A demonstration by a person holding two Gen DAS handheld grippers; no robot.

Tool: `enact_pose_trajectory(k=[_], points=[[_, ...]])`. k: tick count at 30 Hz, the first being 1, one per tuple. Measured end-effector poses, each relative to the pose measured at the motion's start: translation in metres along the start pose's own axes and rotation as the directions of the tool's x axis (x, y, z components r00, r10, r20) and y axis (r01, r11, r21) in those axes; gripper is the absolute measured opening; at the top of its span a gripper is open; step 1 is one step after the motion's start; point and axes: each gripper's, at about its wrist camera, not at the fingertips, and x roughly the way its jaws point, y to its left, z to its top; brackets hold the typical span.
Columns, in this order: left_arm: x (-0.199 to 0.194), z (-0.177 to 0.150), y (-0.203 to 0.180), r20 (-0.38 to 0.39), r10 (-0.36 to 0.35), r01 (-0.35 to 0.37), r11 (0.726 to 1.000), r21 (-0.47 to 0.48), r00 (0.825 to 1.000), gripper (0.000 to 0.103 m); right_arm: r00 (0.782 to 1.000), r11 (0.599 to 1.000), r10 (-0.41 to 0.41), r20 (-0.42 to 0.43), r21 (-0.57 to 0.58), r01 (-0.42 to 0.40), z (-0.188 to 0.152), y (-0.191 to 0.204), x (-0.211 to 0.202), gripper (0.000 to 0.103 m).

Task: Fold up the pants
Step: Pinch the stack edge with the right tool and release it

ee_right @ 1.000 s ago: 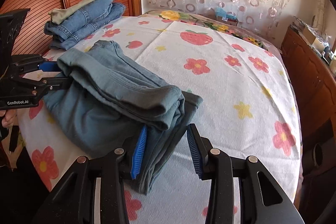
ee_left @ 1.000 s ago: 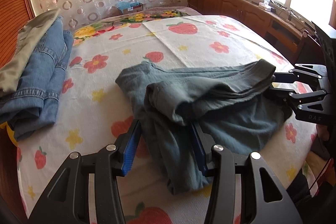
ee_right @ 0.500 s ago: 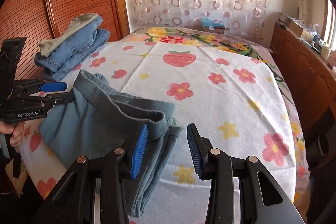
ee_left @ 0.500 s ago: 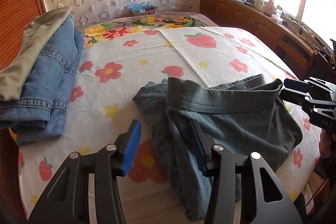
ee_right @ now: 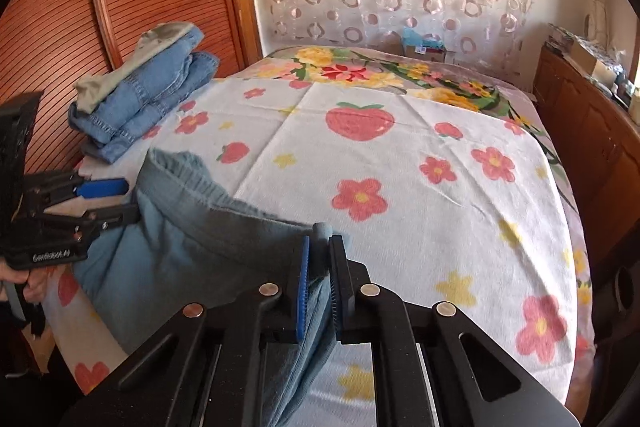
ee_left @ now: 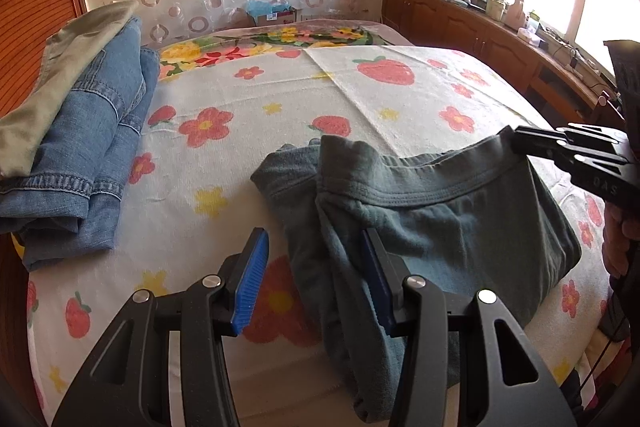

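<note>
Pants (ee_left: pixel 440 211) bunched at near edge of bed (ee_left: pixel 400 99), waistband up. Right claw (ee_right: pixel 319 255) clamped on one waistband corner, likely to anchor it. Left claw (ee_left: pixel 316 267) wide apart, gripping nothing, one finger against cloth, placed for opposite corner.

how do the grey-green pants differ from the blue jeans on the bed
The grey-green pants are soft plain fabric; the blue jeans are stiff denim with stitched seams.

The pants lie loosely bunched at the near edge of the bed, pinched by the right gripper; the jeans sit neatly folded at the left side, untouched.

An olive garment tops the jeans; nothing lies on the pants.

Both rest on the floral sheet.
</note>
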Motion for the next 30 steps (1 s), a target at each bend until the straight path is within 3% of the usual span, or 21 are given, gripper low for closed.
enact_pose_trajectory(k=[4, 10, 14, 22, 26, 30], points=[[0.001, -0.002, 0.0, 0.001, -0.009, 0.009, 1.0, -0.002, 1.0, 0.049, 1.0, 1.0, -0.003, -0.008, 0.021, 0.003, -0.006, 0.001, 0.008, 0.01], [0.007, -0.004, 0.002, -0.015, -0.015, 0.015, 1.0, -0.012, 1.0, 0.049, 1.0, 0.999, 0.006, -0.017, 0.046, -0.005, -0.011, 0.002, 0.005, 0.021], [0.009, -0.005, 0.003, -0.006, -0.018, 0.018, 1.0, -0.012, 1.0, 0.051, 1.0, 0.999, 0.014, -0.026, 0.052, -0.012, -0.02, 0.005, -0.003, 0.043], [0.011, -0.007, 0.009, 0.002, -0.044, 0.044, 0.998, -0.039, 0.999, 0.056, 0.997, 0.997, -0.023, -0.068, 0.069, 0.028, -0.036, 0.013, -0.007, 0.044], [0.012, -0.007, 0.012, -0.006, -0.025, 0.025, 0.998, -0.061, 1.0, 0.068, 0.998, 0.995, -0.022, -0.063, 0.093, 0.028, -0.038, 0.012, -0.009, 0.044], [0.013, -0.007, 0.012, -0.009, -0.019, 0.018, 0.998, -0.064, 1.0, 0.072, 0.998, 0.995, -0.031, -0.049, 0.095, 0.035, -0.04, 0.013, -0.009, 0.045]])
